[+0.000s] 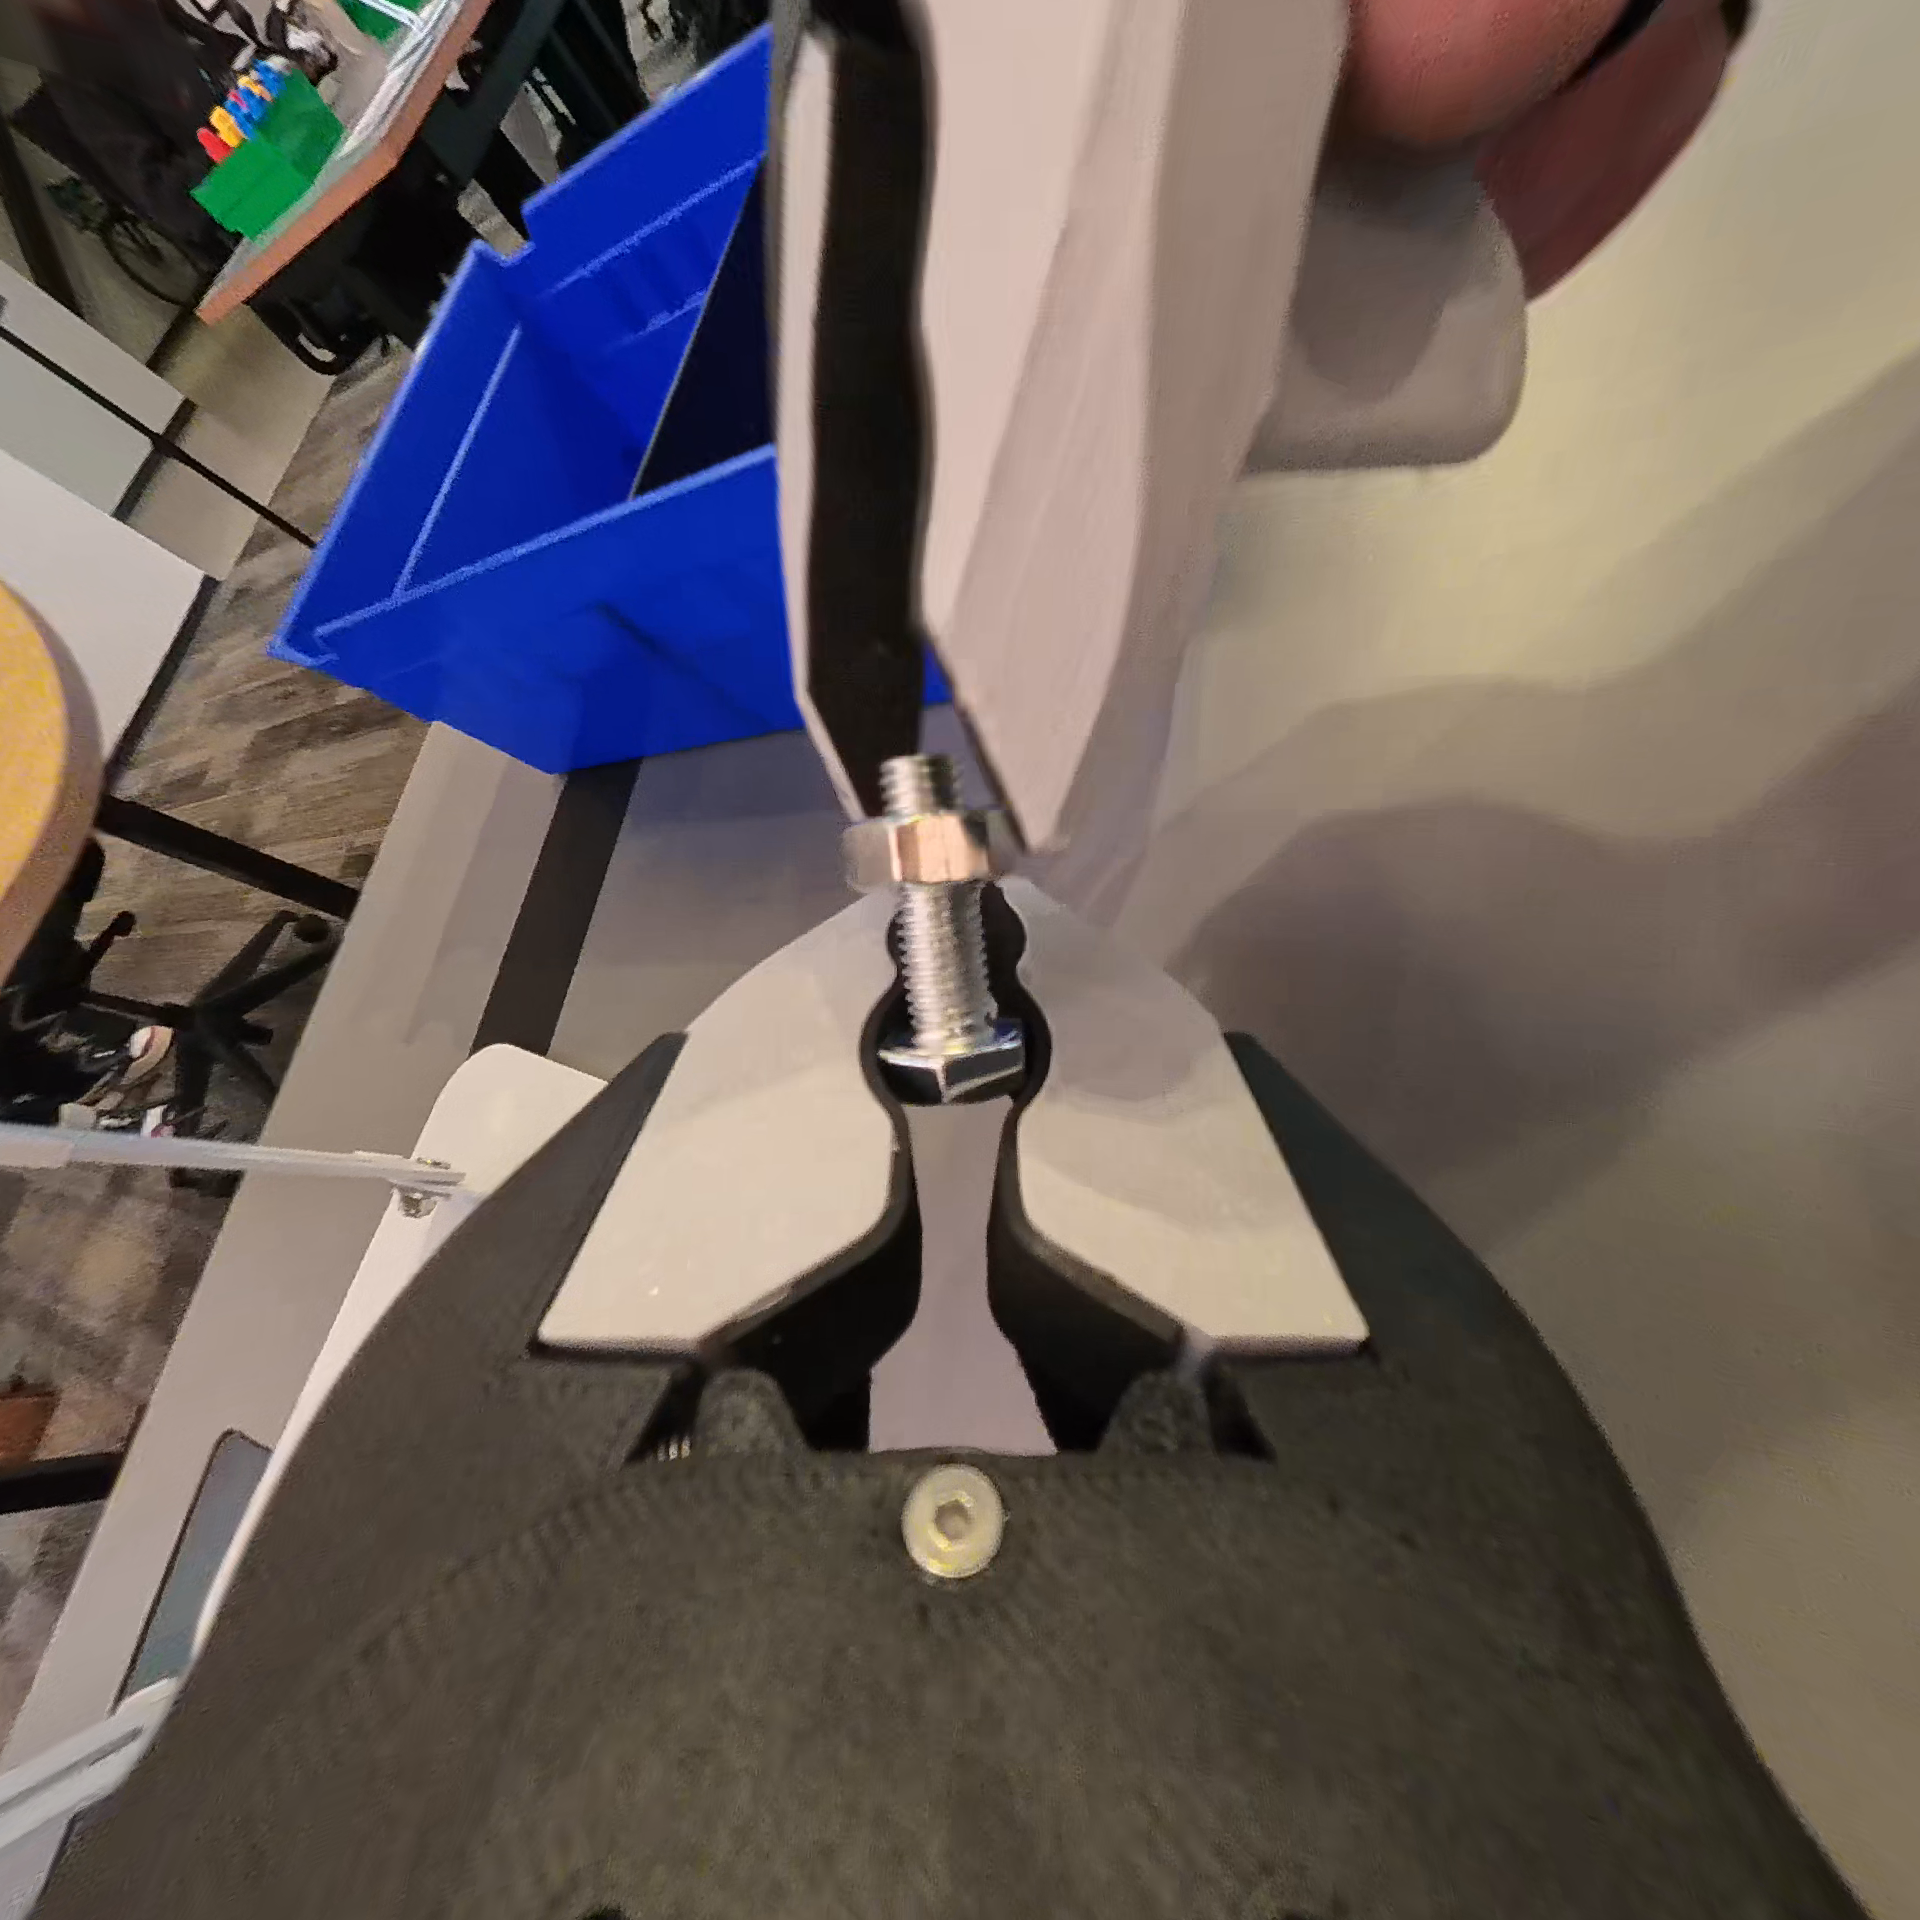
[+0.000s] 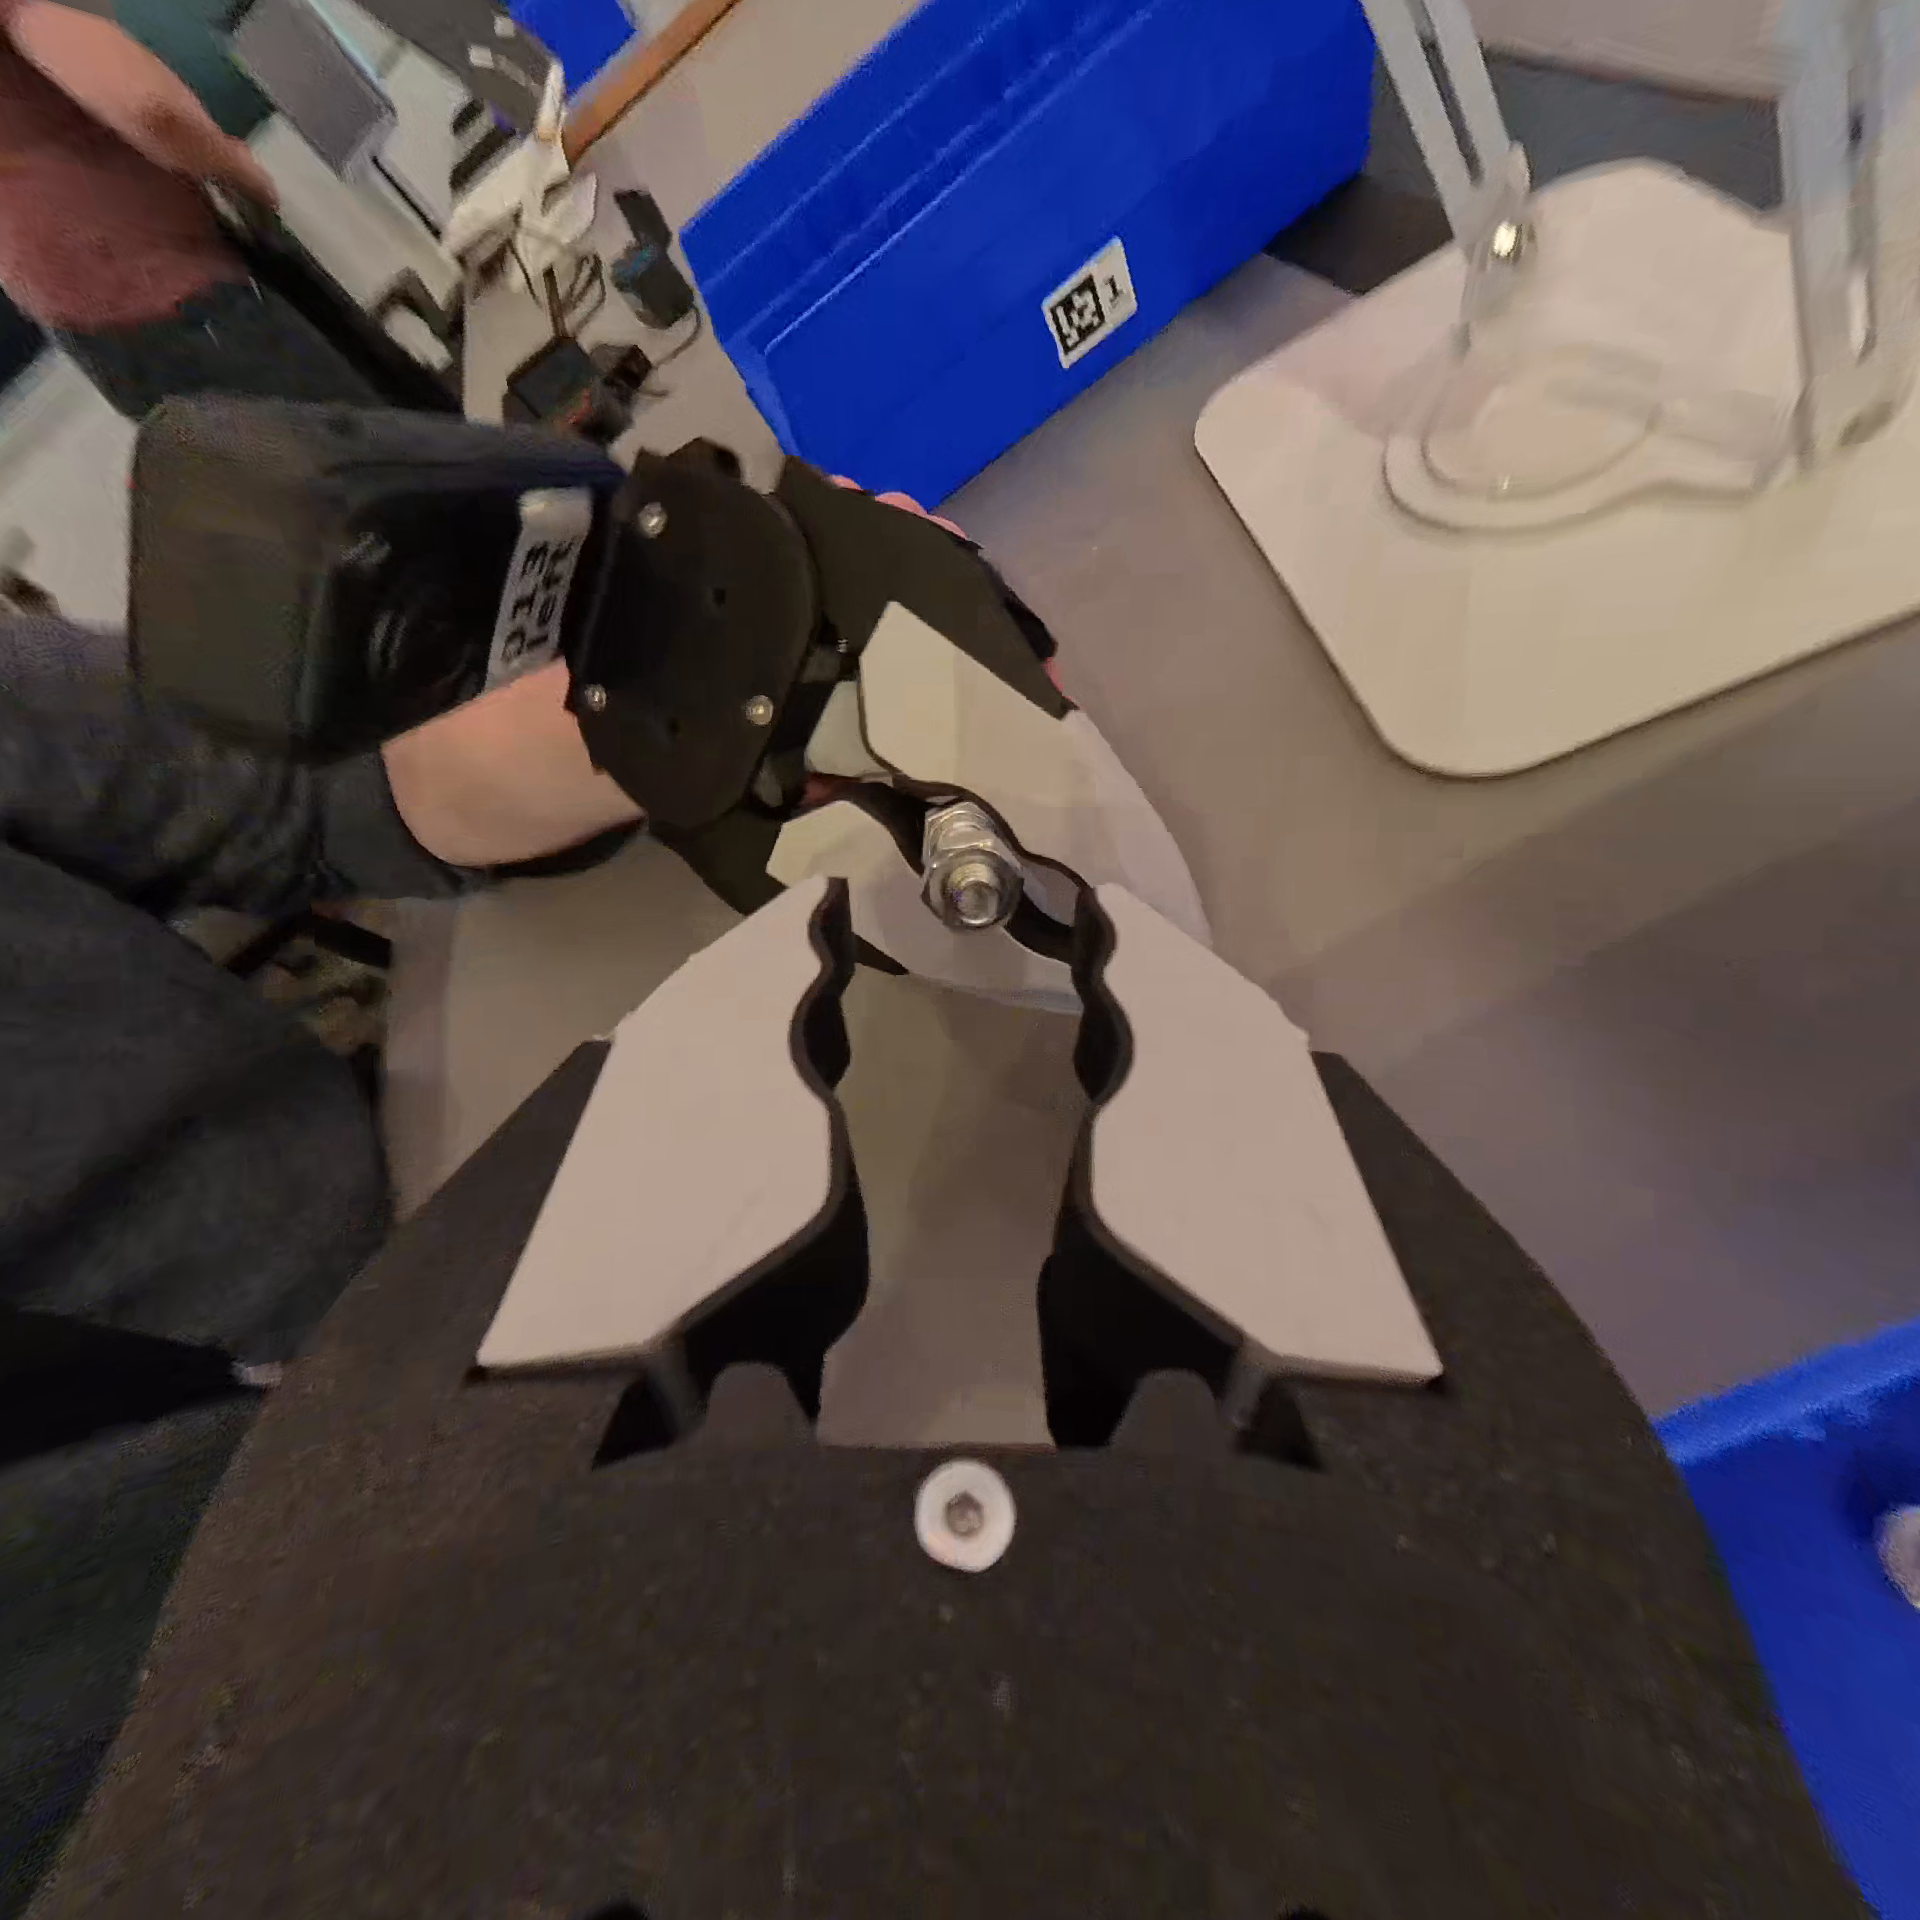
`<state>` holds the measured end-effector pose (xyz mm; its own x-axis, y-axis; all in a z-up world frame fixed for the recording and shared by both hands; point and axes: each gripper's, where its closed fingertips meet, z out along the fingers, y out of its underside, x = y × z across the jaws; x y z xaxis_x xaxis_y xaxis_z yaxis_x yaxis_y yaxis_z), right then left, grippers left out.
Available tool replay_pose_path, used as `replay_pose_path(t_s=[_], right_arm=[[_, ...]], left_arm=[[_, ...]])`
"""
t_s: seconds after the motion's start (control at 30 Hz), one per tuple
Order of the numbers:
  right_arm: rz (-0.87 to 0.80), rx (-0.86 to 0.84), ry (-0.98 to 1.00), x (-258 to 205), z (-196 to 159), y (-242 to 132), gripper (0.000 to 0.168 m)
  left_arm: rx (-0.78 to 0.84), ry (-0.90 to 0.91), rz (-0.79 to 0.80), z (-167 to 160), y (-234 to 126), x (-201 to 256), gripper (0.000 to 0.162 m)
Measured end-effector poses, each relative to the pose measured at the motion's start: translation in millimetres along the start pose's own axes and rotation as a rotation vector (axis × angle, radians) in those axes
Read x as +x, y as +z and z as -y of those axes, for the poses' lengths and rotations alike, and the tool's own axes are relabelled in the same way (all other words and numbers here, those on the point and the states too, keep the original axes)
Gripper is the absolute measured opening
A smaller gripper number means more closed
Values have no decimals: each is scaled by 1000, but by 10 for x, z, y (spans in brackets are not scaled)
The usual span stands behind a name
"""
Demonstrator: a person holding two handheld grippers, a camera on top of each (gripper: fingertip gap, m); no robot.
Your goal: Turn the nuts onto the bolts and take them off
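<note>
Your left gripper (image 1: pixel 951 1023) is pinched on the silver threaded steel bolt (image 1: pixel 928 961), its hex head seated in the scalloped notch between the fingers and its shank pointing away from you. Near the far end of that bolt sits the silver hex nut (image 1: pixel 914 847), with a few threads of the tip showing beyond it. In the left wrist view your right gripper (image 1: pixel 925 805) comes down from above the bolt and its tips seem to touch the nut on both sides. In the right wrist view, though, the fingers of your right gripper (image 2: pixel 961 925) stand apart, wider than the nut (image 2: pixel 961 831) just ahead of them, so they look spread or only loosely closing, not clamped.

Judging by the nut's place, threading is partly done: it is on the bolt but far from the head. Whether you are winding it on or off cannot be told. Either way, more turns remain. Behind the bolt a blue plastic bin (image 1: pixel 582 582) rests on the grey counter (image 2: pixel 1455 987).
</note>
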<state>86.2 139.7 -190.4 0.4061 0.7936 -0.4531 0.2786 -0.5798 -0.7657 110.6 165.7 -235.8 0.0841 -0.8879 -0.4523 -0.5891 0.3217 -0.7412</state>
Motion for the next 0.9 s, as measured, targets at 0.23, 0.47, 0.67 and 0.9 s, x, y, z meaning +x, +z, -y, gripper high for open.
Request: replay_pose_path(t_s=[0.23,0.47,0.67,0.9], right_arm=[[-209,-192,-808,8,58,-89,34],[-233,-359,-1246,-12,37,-19,23],[-219,-391,-1262,24,-7,-23,16],[-200,-356,-1164,-6,-24,-37,23]], left_arm=[[61,-61,-108,63,-20,105,10],[94,-86,-174,108,-49,174,10],[106,-87,-191,127,-66,187,10],[100,-75,-197,135,-45,222,10]])
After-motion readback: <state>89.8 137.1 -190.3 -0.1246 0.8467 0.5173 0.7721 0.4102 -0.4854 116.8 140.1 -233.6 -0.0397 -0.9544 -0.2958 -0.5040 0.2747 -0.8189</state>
